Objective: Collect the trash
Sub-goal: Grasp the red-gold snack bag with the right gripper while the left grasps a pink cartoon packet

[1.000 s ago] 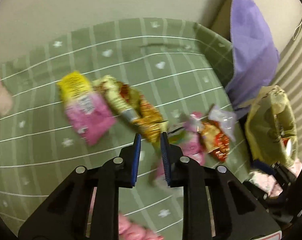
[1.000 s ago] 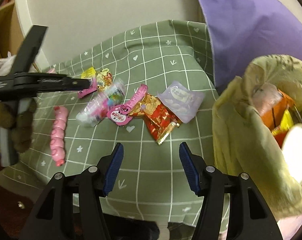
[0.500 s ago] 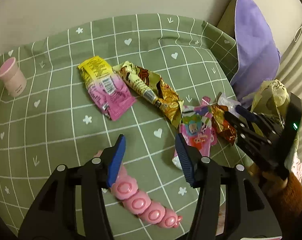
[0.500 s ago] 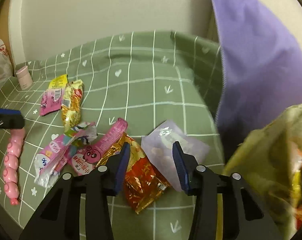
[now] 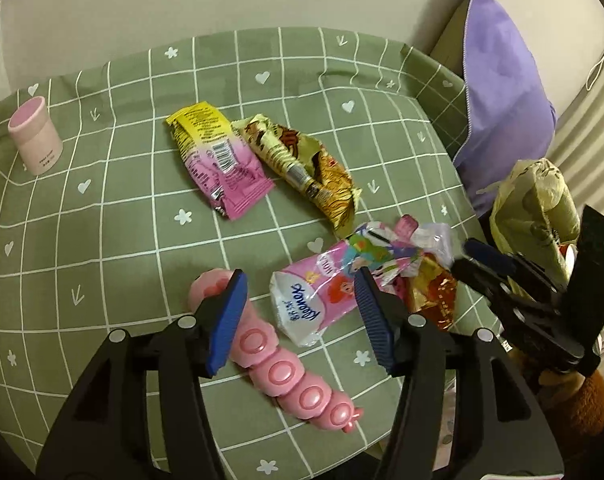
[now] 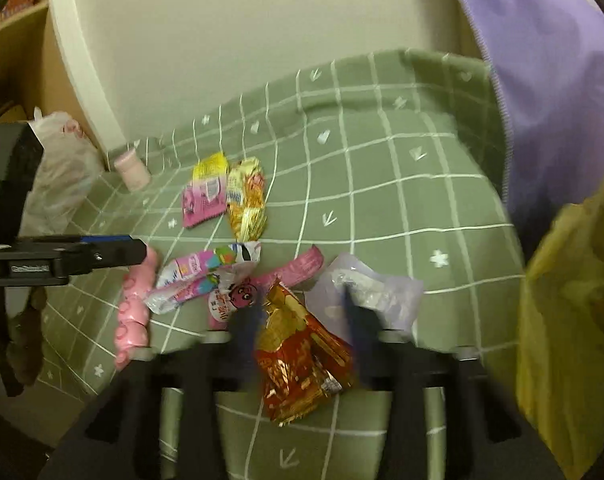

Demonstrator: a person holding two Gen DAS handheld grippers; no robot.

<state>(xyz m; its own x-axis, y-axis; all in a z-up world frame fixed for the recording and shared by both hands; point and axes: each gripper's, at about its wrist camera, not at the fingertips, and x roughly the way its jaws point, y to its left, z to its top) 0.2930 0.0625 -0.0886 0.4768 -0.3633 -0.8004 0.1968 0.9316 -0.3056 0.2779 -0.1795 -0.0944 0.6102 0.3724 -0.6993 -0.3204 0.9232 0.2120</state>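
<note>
The red-and-gold foil wrapper (image 6: 302, 356) lies crumpled on the green checked surface (image 6: 401, 184), directly between the fingers of the right claw (image 6: 302, 320). That claw's jaws have just been opening again and stand fairly wide on either side of the wrapper; motion blur hides whether the pads touch it. Just beyond its right finger lies a pale lilac packet (image 6: 365, 288), and beyond its left finger a pink cartoon-face wrapper (image 6: 238, 296).

The left claw (image 5: 298, 312) is open about halfway, gripping nothing. Ahead between its fingers lies a pink tissue pack (image 5: 321, 292), and its left finger overlaps a pink segmented toy (image 5: 290, 376). Farther ahead lie a yellow-and-pink sachet (image 5: 218, 160) and a yellow snack wrapper (image 5: 305, 164). A yellow trash bag (image 6: 573, 320) sits at the right claw's right, cut off by the frame edge.
</note>
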